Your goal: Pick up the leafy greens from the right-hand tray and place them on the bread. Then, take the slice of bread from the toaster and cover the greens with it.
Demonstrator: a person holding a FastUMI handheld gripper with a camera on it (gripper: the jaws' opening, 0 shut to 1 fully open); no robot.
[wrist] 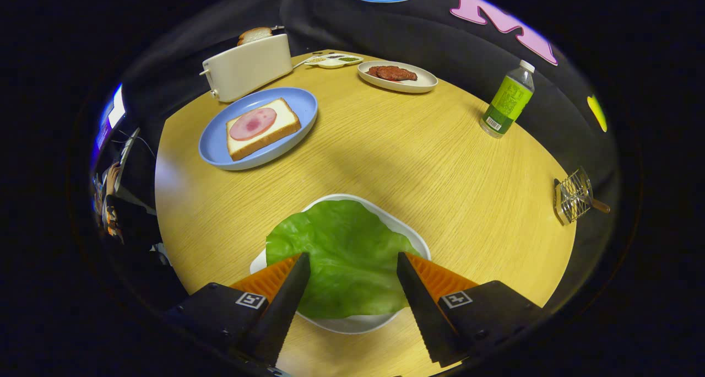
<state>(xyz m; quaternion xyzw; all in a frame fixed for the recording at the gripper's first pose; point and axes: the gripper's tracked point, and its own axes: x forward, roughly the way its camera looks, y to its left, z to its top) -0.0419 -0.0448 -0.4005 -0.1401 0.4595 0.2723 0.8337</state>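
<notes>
While poised above the round wooden surface (385,145), hung wide apart, the claw (352,261), its fingers straddling the leafy greens (344,256) and gripping nothing, judged ready to close on the leaf. Sprawled across the white tray (352,323) just under the fingers, that leaf, covering most of the dish and so easy to pinch from above. Set well beyond the fingers, to the left, a blue plate (300,98) carrying the bread (263,129) topped with a ham slice (253,123), laid flat to take the greens. Stood behind the plate, a toaster (248,68) with the second slice of bread (254,34) poking up, within reach for later. Left off to the right, clear of the route, a dish of meat (397,76) and a green bottle (508,101).
</notes>
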